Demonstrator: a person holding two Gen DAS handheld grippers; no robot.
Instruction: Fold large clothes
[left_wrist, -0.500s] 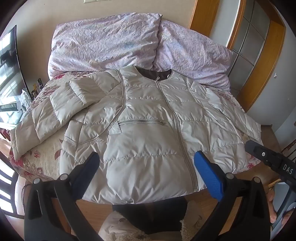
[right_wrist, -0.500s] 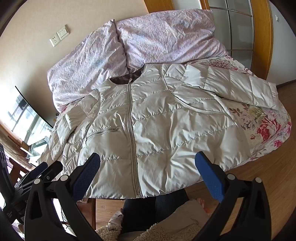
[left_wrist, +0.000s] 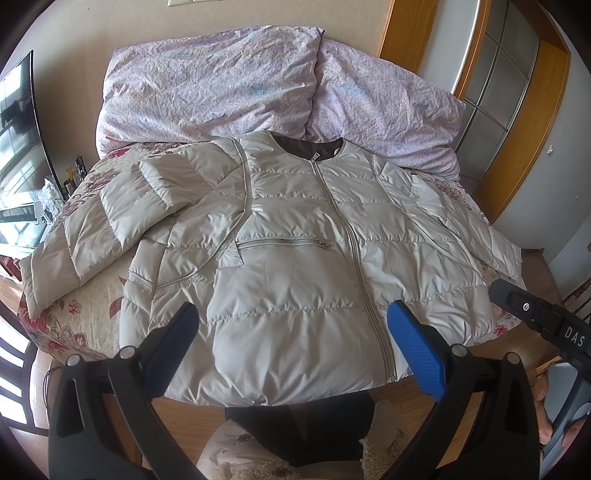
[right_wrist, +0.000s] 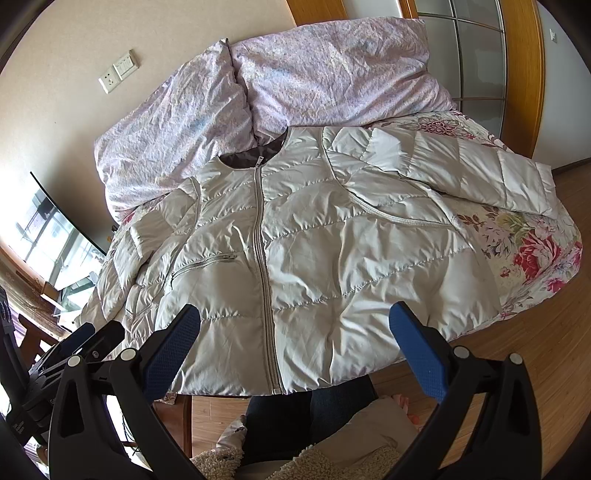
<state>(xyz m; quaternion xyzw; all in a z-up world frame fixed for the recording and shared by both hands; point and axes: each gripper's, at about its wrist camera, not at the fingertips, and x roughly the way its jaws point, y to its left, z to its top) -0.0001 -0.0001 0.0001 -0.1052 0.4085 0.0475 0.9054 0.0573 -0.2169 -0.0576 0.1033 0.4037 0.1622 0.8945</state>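
Observation:
A light beige quilted puffer jacket (left_wrist: 295, 258) lies front-up and zipped on the floral bed cover, collar away from me, hem at the near edge. Its left sleeve (left_wrist: 110, 218) is bent across the cover; the other sleeve (right_wrist: 461, 173) stretches out to the right. My left gripper (left_wrist: 295, 343) is open and empty, hovering above the hem. My right gripper (right_wrist: 295, 343) is open and empty above the hem too; the jacket (right_wrist: 314, 258) fills its view. The right gripper's body also shows at the left view's right edge (left_wrist: 539, 317).
Two crumpled lilac pillows (left_wrist: 221, 85) lean on the wall behind the jacket. The floral bed cover (right_wrist: 535, 254) hangs over the edges. A dark screen (left_wrist: 18, 129) stands left, a wooden-framed glass door (left_wrist: 517, 92) right. The person's legs (left_wrist: 303, 428) are below the near edge.

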